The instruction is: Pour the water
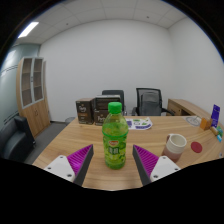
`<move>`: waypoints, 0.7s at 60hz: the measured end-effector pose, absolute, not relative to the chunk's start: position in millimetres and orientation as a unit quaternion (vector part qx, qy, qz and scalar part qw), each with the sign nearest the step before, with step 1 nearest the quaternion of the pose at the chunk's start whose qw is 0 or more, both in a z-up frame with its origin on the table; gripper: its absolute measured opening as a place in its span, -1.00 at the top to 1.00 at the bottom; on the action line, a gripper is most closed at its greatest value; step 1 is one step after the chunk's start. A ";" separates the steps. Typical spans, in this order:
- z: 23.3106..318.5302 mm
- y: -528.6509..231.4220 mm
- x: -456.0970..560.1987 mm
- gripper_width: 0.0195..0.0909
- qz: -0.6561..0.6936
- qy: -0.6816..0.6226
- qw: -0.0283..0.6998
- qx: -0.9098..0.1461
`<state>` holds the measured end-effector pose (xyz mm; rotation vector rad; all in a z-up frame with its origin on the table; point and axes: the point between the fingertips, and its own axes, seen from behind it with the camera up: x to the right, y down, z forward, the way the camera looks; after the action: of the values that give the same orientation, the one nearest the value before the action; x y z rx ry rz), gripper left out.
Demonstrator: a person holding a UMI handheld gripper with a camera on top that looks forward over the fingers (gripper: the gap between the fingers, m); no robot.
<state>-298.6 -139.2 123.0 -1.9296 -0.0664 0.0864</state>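
Observation:
A green plastic bottle (114, 135) with a green cap and a label stands upright on the wooden table (70, 140). It rises between my gripper's (113, 160) two fingers, whose purple pads (77, 158) flank its lower half with a gap at each side. The gripper is open. A white cup (176, 147) stands on the table to the right of the bottle, beyond the right finger.
Dark boxes (92, 110) sit at the table's far side, with two office chairs (148, 101) behind them. A small red object (196, 147) lies right of the cup. Papers (140, 125) lie mid-table. A wooden shelf (32, 92) stands by the left wall.

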 end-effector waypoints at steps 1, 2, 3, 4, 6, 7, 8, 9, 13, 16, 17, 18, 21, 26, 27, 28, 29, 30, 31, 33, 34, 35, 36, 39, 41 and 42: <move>122.7 -136.0 -298.6 -0.72 0.035 -0.027 0.569 -0.821; 122.6 -133.6 -296.9 -0.72 0.034 -0.025 0.570 -0.821; 122.7 -130.7 -295.4 -0.73 0.033 -0.023 0.572 -0.819; 122.8 -127.6 -293.5 -0.73 0.032 -0.021 0.573 -0.818; 122.3 -122.7 -289.7 -0.73 0.031 -0.017 0.576 -0.817; 121.7 -121.2 -288.2 -0.73 0.030 -0.015 0.577 -0.816; 122.0 -119.0 -287.3 -0.73 0.029 -0.014 0.579 -0.815; 122.7 -116.8 -285.6 -0.73 0.027 -0.012 0.581 -0.813; 126.7 -108.5 -282.0 -0.67 0.022 -0.008 0.592 -0.806; 128.0 -102.8 -280.8 -0.42 0.016 -0.006 0.600 -0.800; 128.0 -102.6 -280.2 -0.28 0.015 -0.003 0.601 -0.799; 127.3 -102.5 -279.7 -0.14 0.014 0.000 0.601 -0.799; 129.4 -100.6 -274.2 0.10 0.004 0.009 0.607 -0.795; 134.4 -104.6 -275.0 0.13 0.007 0.018 0.613 -0.790; 135.1 -105.1 -275.5 0.17 0.007 0.019 0.614 -0.789; 135.8 -104.7 -276.6 0.17 0.007 0.019 0.617 -0.787; 136.9 -105.3 -277.9 0.18 0.008 0.020 0.619 -0.785; 138.3 -105.7 -280.8 0.18 0.008 0.020 0.622 -0.783; 139.8 -105.8 -283.7 0.22 0.009 0.018 0.626 -0.780; 142.1 -107.5 -286.8 0.24 0.010 0.018 0.629 -0.777; 142.8 -107.6 -289.2 0.29 0.011 0.019 0.629 -0.777; 143.1 -107.3 -291.9 0.31 0.012 0.019 0.629 -0.777; 143.2 -106.3 -294.4 0.35 0.013 0.020 0.628 -0.778; 142.0 -98.9 -303.3 0.41 0.019 0.023 0.625 -0.780; 141.5 -92.1 -306.6 0.42 0.025 0.033 0.624 -0.781; 141.4 -88.6 -308.2 0.42 0.029 0.039 0.623 -0.780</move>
<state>-308.2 -88.6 141.4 -1.7922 0.0906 0.0670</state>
